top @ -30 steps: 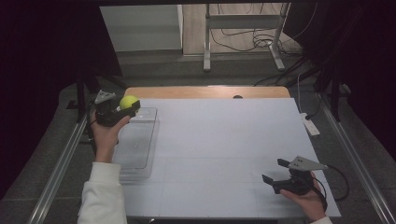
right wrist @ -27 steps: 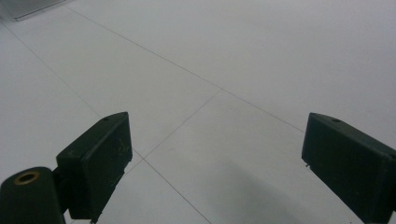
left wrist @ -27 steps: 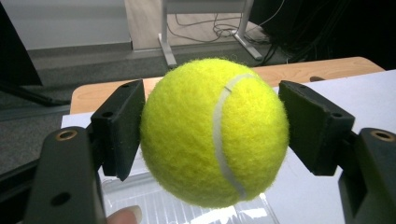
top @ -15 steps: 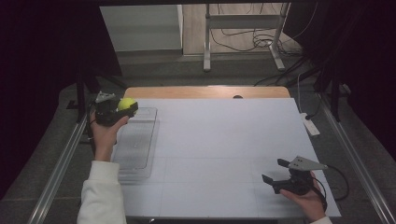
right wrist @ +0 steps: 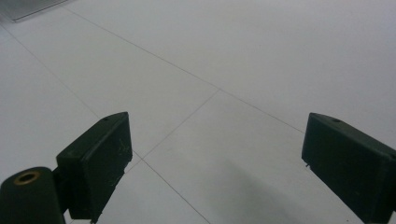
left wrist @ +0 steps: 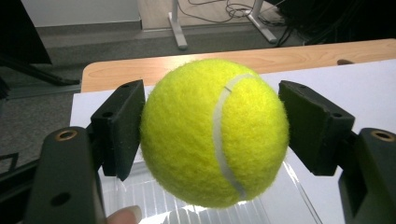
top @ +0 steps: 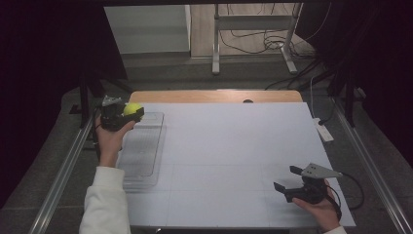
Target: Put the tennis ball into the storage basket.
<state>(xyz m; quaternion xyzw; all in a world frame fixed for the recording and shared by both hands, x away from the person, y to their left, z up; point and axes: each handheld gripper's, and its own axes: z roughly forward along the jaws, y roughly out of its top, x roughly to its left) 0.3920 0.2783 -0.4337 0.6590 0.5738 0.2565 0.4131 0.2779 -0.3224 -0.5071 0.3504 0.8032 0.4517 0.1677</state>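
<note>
Two grippers are in our hands. Our left gripper (top: 127,113) clamps a yellow tennis ball (left wrist: 215,133) between its pads, held above the clear plastic tray (top: 141,156) at about ten o'clock on the white table (top: 234,146). Our right gripper (top: 287,179) rests at five o'clock, jaws spread wide with nothing between them.

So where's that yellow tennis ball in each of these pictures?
High view: the tennis ball sits at the far left, clamped in the left gripper above the clear tray.
Left gripper view: the ball is in the middle, squeezed between both jaws.
Right gripper view: white table, no ball.
Shared landmark: the clear tray.
</note>
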